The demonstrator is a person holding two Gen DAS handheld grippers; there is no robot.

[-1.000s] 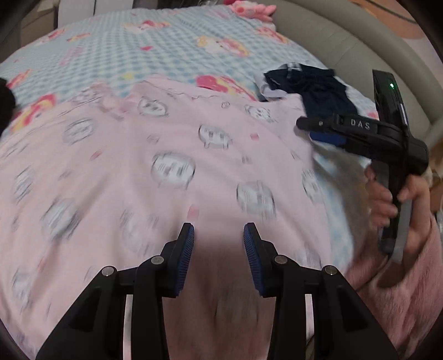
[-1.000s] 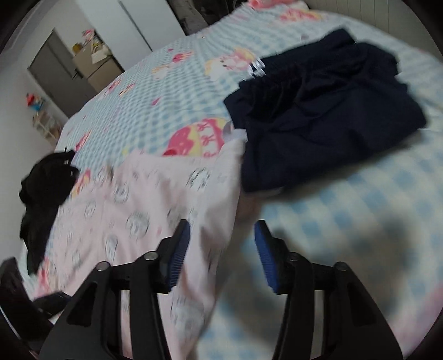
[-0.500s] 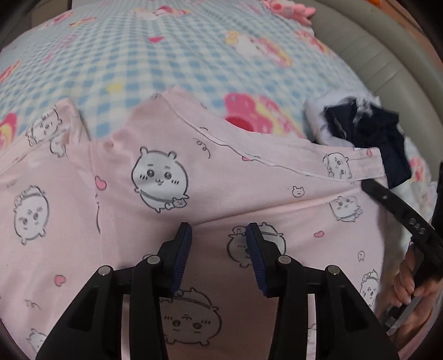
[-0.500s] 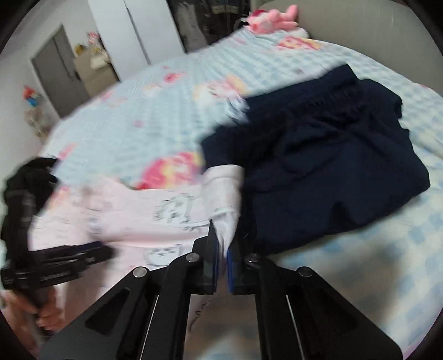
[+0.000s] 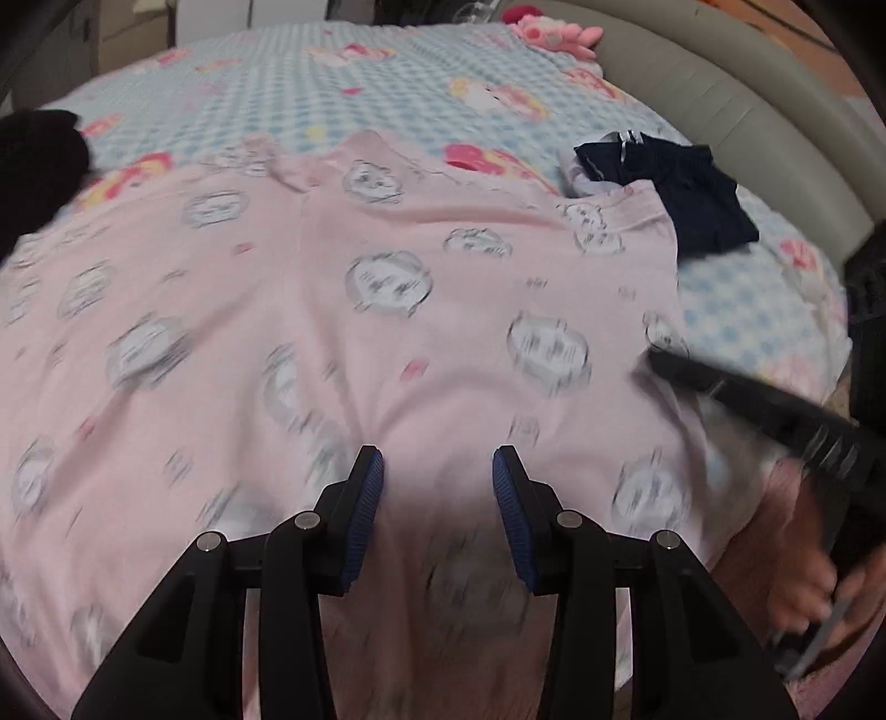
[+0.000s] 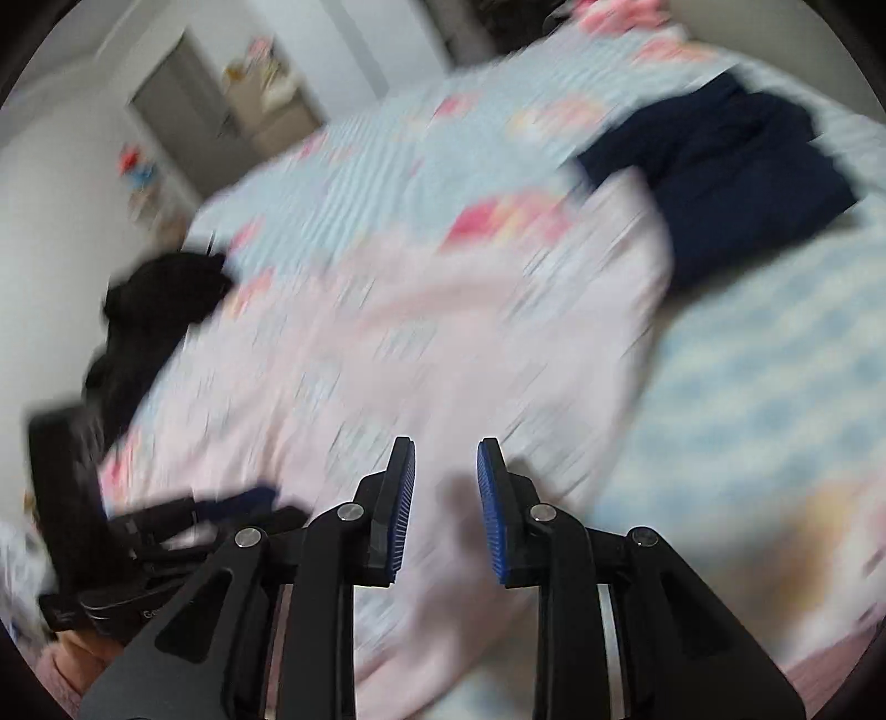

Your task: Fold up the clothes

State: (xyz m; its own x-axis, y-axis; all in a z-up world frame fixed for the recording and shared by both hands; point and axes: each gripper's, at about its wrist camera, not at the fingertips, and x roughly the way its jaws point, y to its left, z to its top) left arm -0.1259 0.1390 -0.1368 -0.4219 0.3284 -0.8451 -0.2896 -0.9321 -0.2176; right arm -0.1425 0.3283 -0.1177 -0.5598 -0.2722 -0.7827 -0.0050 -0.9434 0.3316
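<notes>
A pink garment (image 5: 387,310) printed with small cartoon faces lies spread across the bed. My left gripper (image 5: 437,482) hovers open over its near edge, nothing between the blue pads. In the right wrist view the same pink garment (image 6: 387,354) is blurred by motion, and my right gripper (image 6: 446,487) stands open above its near right part. The right gripper's black body (image 5: 775,410) shows at the right of the left wrist view, held by a hand (image 5: 803,576). The left gripper (image 6: 144,531) appears at the lower left of the right wrist view.
A dark navy garment (image 5: 681,188) lies bunched by the pink one's far right corner, also seen as navy cloth (image 6: 720,183). A black garment (image 5: 33,166) sits at the left edge. The blue checked bedspread (image 5: 332,88) meets a grey padded headboard (image 5: 747,111); a pink plush toy (image 5: 554,36) lies far back.
My right gripper, shut on the pink garment's corner half a second ago, has let go and now stands open. Both grippers have pulled back toward the near edge; the left stayed open.
</notes>
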